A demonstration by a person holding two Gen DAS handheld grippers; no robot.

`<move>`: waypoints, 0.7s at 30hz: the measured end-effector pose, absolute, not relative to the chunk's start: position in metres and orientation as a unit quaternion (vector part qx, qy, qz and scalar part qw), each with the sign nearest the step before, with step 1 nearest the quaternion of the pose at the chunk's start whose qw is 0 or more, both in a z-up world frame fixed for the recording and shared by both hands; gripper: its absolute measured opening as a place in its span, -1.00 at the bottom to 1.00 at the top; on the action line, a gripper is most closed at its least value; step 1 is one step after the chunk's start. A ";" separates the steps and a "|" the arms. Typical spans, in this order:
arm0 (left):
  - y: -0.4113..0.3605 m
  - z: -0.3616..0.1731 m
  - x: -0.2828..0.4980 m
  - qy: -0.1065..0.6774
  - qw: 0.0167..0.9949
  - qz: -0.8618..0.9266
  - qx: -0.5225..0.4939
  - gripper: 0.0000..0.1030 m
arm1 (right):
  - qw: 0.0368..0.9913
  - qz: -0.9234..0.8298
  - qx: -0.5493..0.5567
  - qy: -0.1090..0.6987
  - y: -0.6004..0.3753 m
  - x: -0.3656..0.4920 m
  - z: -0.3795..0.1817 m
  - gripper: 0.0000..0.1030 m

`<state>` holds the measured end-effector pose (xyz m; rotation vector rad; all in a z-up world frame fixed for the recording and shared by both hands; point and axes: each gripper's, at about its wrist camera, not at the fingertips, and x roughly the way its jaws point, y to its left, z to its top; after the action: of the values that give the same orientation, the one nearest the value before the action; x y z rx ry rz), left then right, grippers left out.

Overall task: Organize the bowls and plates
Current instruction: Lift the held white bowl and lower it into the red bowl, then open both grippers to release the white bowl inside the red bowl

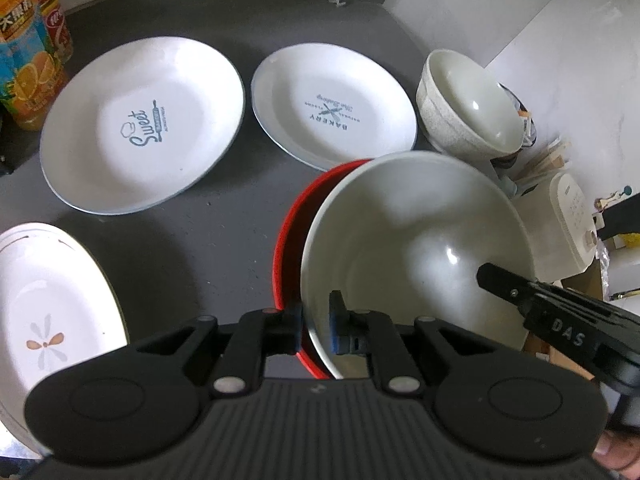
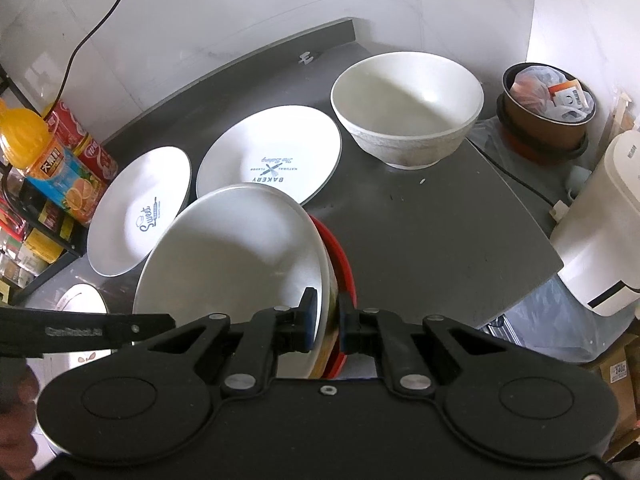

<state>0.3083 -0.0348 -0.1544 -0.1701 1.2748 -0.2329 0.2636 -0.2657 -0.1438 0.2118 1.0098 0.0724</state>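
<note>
1. We see the dark grey surface [image 2: 432, 240] filling the middle of both views.
2. The "Sweet" plate [image 1: 140, 124] lies upper left in the left wrist view, and the "Bakery" plate [image 1: 332, 104] sits just beside it at top centre.
3. A big pale bowl [image 1: 416, 240] sits tilted inside a red bowl [image 1: 288, 248] at lower centre.
4. Our left gripper [image 1: 316, 330] has its fingers closed on the near rims of both bowls.
5. Our right gripper [image 2: 326, 322] pinches the opposite rims the same way.
6. A speckled white bowl [image 2: 408, 108] stands alone, upper right in the right wrist view.
7. A flower-patterned plate [image 1: 44, 308] shows at lower left.
</note>
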 end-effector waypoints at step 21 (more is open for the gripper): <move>-0.010 -0.129 0.309 0.566 0.815 -0.084 -0.088 -0.56 | 0.879 0.043 0.091 0.467 -0.254 0.277 -0.129 -0.32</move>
<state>0.3089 -0.0096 -0.1294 -0.1871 1.2082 -0.1788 0.2774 -0.2545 -0.1295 0.1903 0.9736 0.0897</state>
